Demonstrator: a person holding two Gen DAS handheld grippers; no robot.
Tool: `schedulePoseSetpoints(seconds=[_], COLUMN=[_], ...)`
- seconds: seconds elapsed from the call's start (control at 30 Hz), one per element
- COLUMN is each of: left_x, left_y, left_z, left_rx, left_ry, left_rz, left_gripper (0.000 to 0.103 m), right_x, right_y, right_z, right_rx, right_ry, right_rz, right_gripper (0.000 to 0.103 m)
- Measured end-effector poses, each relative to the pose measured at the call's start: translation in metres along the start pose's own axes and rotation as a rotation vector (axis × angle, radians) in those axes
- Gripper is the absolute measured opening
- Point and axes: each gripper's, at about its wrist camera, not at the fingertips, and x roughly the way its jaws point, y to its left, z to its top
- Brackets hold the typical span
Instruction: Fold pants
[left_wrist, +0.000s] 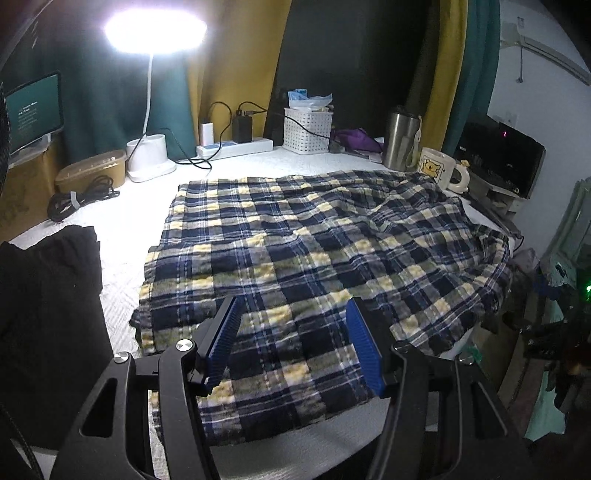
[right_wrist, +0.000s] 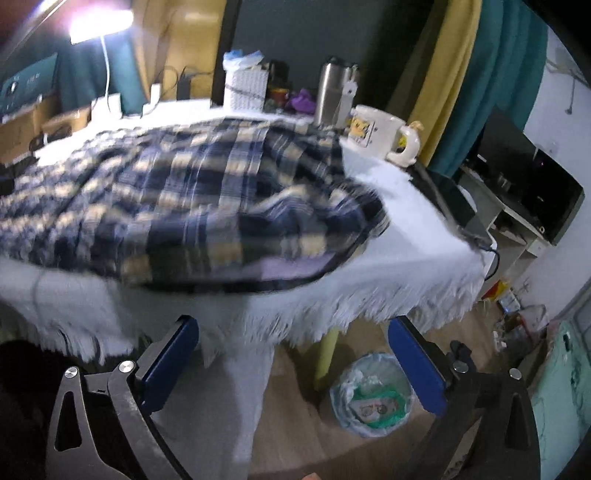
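Blue, yellow and white plaid pants (left_wrist: 303, 236) lie spread across a table under a white cloth (left_wrist: 122, 266). In the left wrist view my left gripper (left_wrist: 295, 310) hovers over the near part of the pants. Its blue pads (left_wrist: 364, 343) stand apart, with fabric below them but nothing pinched. The right wrist view is blurred and shows the pants (right_wrist: 184, 192) bunched near the table's right front corner. My right gripper (right_wrist: 291, 326) is wide open in front of the fringed cloth edge (right_wrist: 332, 306), lower than the tabletop, and nothing is between its fingers.
A dark garment (left_wrist: 48, 314) lies at the table's left. Along the back stand a lit lamp (left_wrist: 151, 155), power strip (left_wrist: 236, 147), white basket (left_wrist: 308, 129), steel tumbler (left_wrist: 400, 136) and mug (left_wrist: 441, 171). A waste bin (right_wrist: 371, 395) sits on the floor.
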Motion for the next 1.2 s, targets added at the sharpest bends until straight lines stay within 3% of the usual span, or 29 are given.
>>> schedulePoseSetpoints(seconds=[0.2, 0.27, 0.47, 0.6, 0.73, 0.9, 1.03, 1.2], left_x=[0.002, 0.002, 0.003, 0.005, 0.005, 0.007, 0.007, 0.011], left_y=[0.01, 0.012, 0.01, 0.005, -0.002, -0.006, -0.014, -0.022], left_z=[-0.005, -0.005, -0.006, -0.01, -0.012, -0.014, -0.014, -0.019], left_rx=[-0.013, -0.016, -0.001, 0.02, 0.053, 0.069, 0.096, 0.162], left_ry=[0.011, 0.008, 0.008, 0.023, 0.024, 0.037, 0.037, 0.056], left_rz=[0.015, 0.016, -0.007, -0.031, -0.045, -0.068, -0.087, -0.077], left_gripper=[0.061, 0.076, 0.078, 0.079, 0.093, 0.093, 0.093, 0.093], right_x=[0.014, 0.009, -0.002, 0.0, 0.006, 0.02, 0.038, 0.042], right_y=[0.006, 0.004, -0.003, -0.009, -0.015, -0.025, -0.039, -0.039], right_z=[0.005, 0.014, 0.042, 0.059, 0.078, 0.1, 0.113, 0.126], right_rx=[-0.039, -0.047, -0.065, -0.066, -0.037, 0.024, 0.149, 0.18], right_ry=[-0.009, -0.038, -0.108, -0.123, -0.121, -0.113, -0.059, -0.057], right_rz=[-0.06, -0.077, -0.098, -0.062, -0.007, 0.054, 0.15, 0.161], right_gripper=[0.103, 0.103, 0.103, 0.103, 0.103, 0.103, 0.103, 0.103])
